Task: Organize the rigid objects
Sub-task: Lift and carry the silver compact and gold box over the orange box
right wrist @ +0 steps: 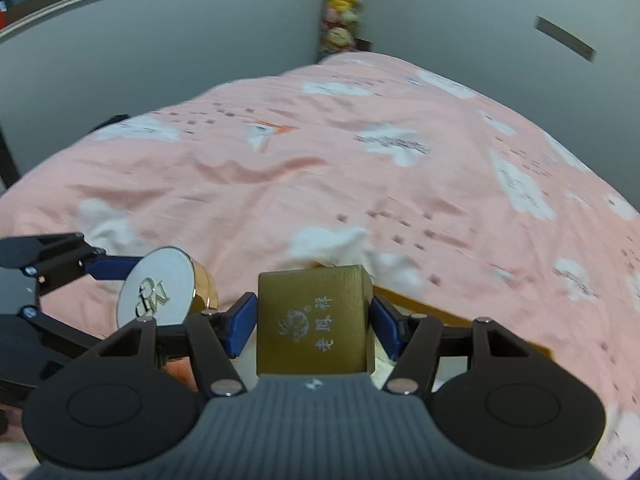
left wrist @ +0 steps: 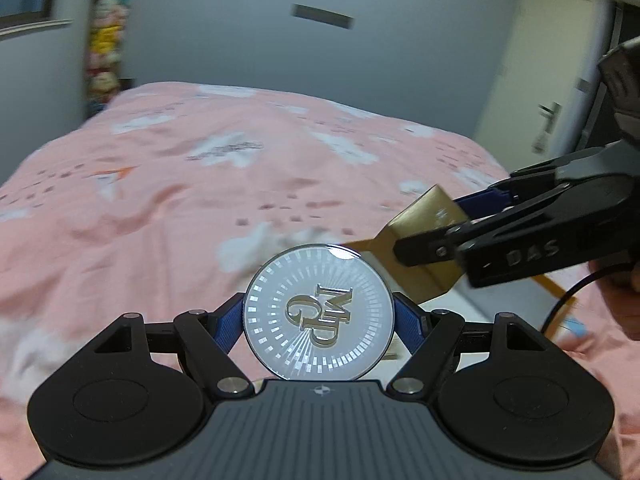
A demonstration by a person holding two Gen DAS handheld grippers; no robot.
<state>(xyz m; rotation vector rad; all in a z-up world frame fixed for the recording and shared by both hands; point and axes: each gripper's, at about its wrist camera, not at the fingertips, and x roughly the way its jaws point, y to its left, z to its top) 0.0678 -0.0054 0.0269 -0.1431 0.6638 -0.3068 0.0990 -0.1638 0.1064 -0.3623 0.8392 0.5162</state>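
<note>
My left gripper (left wrist: 319,316) is shut on a round gold tin with a mirrored silver lid (left wrist: 318,312) marked with raised letters, held above the bed. It also shows in the right wrist view (right wrist: 160,288) at the left, with the left gripper (right wrist: 120,276) around it. My right gripper (right wrist: 312,320) is shut on a gold square box (right wrist: 312,320) with white Chinese characters. In the left wrist view the box (left wrist: 424,236) and right gripper (left wrist: 452,220) sit just right of the tin.
A pink bedspread with white cloud print (left wrist: 200,184) fills both views. A wooden-edged tray or box (right wrist: 460,320) lies under the grippers, mostly hidden. Grey walls, a white door (left wrist: 540,80) at right and stacked plush toys (left wrist: 106,40) stand beyond.
</note>
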